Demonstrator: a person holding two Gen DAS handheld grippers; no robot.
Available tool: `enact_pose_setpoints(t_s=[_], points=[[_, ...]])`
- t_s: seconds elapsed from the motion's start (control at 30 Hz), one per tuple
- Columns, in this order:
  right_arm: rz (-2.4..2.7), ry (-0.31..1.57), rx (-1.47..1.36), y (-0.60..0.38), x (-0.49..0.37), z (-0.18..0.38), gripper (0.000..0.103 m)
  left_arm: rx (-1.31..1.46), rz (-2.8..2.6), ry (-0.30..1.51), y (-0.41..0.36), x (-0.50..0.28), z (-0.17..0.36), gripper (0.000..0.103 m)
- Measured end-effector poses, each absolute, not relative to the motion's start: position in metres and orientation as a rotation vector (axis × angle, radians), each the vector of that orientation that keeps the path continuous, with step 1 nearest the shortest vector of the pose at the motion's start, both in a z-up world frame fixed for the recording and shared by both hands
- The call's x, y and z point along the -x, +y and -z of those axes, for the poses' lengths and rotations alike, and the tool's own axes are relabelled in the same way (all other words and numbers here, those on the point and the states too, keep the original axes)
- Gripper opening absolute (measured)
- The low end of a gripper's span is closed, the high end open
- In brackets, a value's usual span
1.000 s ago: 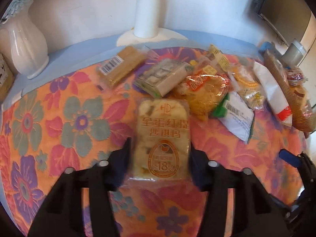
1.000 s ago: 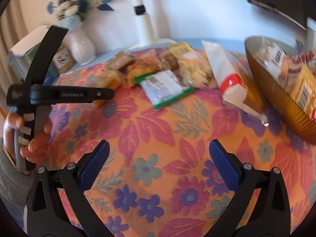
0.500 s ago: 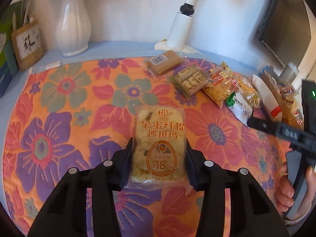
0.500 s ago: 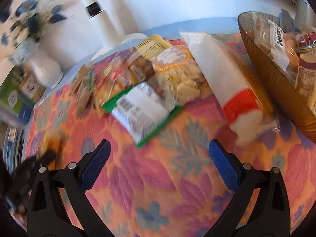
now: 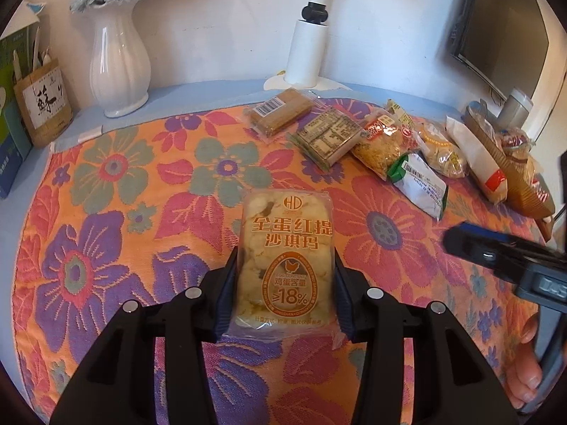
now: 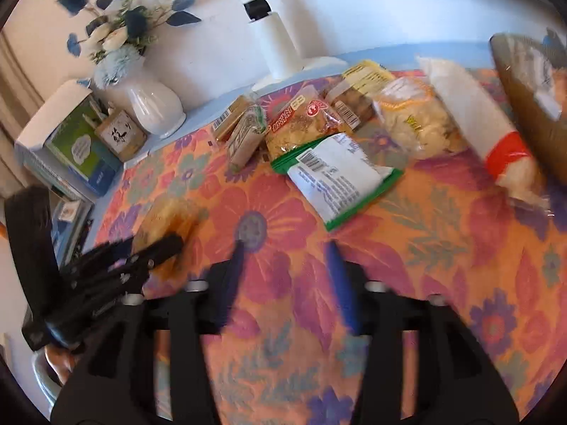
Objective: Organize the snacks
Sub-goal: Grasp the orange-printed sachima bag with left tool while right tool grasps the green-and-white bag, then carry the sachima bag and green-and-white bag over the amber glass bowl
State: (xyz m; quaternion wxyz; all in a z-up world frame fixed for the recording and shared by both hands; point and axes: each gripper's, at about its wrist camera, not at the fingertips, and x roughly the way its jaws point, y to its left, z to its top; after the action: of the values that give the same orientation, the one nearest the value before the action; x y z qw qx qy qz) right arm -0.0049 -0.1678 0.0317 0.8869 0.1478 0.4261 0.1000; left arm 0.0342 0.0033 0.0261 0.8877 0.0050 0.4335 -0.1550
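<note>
My left gripper is shut on a clear pack of yellow egg snack with orange print, held just above the flowered cloth. In the right wrist view that pack shows blurred at the left. My right gripper hovers over the cloth, its blue pads a narrow gap apart with nothing between them. Several snack packs lie in a row beyond: a brown bar, an orange noodle pack, a green-and-white pack and a white pack with a red band. A brown bowl at the right holds more packs.
A white vase with blue flowers stands at the back left beside a small wooden holder and boxes. A white lamp post rises at the back middle. A dark monitor hangs at the right. A hand holds the right gripper.
The left gripper drew back from the row with the egg snack pack in it. The right gripper's fingers came much closer together and its view swung left.
</note>
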Motion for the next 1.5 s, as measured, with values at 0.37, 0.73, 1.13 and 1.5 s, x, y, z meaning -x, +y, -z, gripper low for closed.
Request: enact_pose_setpoints(t_s=[0.37,0.73,1.13,1.5], points=[[-0.167,0.872,-0.098,-0.164,-0.056,-0.042,0.085,-0.011,0.329,0.902,0.003,-0.033,-0.026,0.046],[-0.137,0.950,0.007,-0.154,-0.046,-0.021,0.052,-0.011,0.343,0.900,0.001,-0.032,-0.025,0.048],[-0.080,0.912,0.039,-0.162,0.030,-0.014,0.069,-0.133,0.327,0.947,-0.018,-0.034,-0.016,0.070],[-0.101,0.963,-0.016,-0.170,0.025,-0.009,0.100,-0.124,0.376,0.947,-0.016,-0.031,-0.016,0.085]])
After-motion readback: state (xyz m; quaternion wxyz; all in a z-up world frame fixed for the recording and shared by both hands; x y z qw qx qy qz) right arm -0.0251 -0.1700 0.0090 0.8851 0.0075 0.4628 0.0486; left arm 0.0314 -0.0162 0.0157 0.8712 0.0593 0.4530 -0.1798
